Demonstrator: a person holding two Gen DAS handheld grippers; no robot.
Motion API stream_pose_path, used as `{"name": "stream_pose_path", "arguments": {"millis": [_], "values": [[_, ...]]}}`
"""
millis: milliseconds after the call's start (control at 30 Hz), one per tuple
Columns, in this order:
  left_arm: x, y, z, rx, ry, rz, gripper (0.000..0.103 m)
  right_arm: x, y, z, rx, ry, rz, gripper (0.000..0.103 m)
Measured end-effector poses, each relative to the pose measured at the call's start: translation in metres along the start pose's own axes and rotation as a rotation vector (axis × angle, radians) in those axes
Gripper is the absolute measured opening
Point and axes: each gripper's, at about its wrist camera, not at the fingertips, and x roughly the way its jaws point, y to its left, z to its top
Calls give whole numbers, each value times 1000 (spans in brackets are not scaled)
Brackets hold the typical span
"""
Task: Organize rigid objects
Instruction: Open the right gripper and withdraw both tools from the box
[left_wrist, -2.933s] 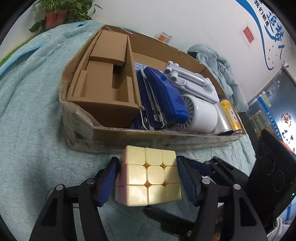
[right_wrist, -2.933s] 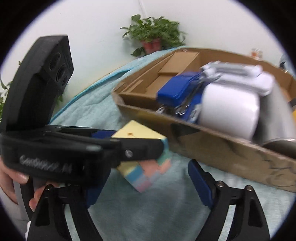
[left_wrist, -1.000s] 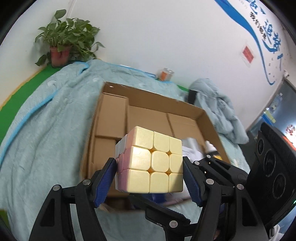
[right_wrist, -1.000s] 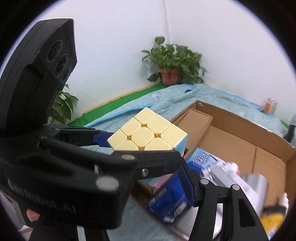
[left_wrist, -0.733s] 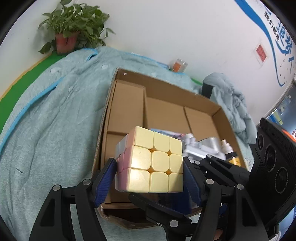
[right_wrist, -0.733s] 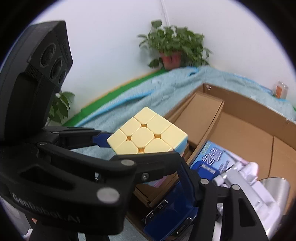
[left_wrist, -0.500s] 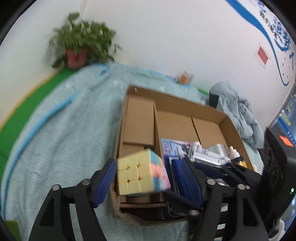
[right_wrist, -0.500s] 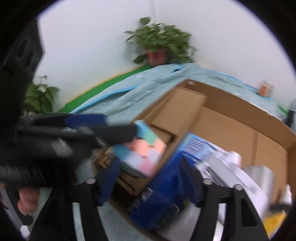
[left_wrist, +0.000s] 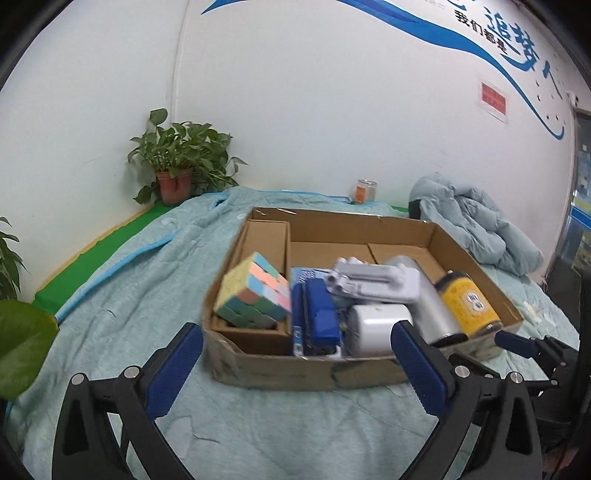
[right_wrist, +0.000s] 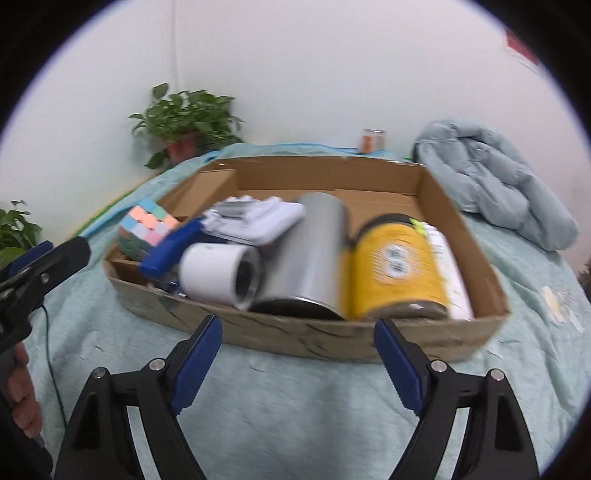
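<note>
Where the cardboard box (left_wrist: 317, 373) opens, the cube (left_wrist: 255, 291) rests tilted

pastel cube (left_wrist: 254, 291) – yellow can (left_wrist: 467, 303)

left wrist: faces cardboard box (left_wrist: 306, 373) | right wrist: same box, nearer

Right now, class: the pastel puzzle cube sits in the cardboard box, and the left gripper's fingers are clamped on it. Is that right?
Not quite. The puzzle cube does sit tilted in the cardboard box, but the left gripper stands open and apart from it. The left wrist view shows this.
</note>
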Motion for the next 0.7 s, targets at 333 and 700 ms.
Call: {"name": "stream_pose_path", "arguments": {"millis": [333,700], "values": [[-16,-53,0,48,-20,26,102,-31,-23,-19,27,-16,-35,84],[-19,-49,-3,15,7,35,102,-39,-25,-21,3,-25,-45,84]]}}
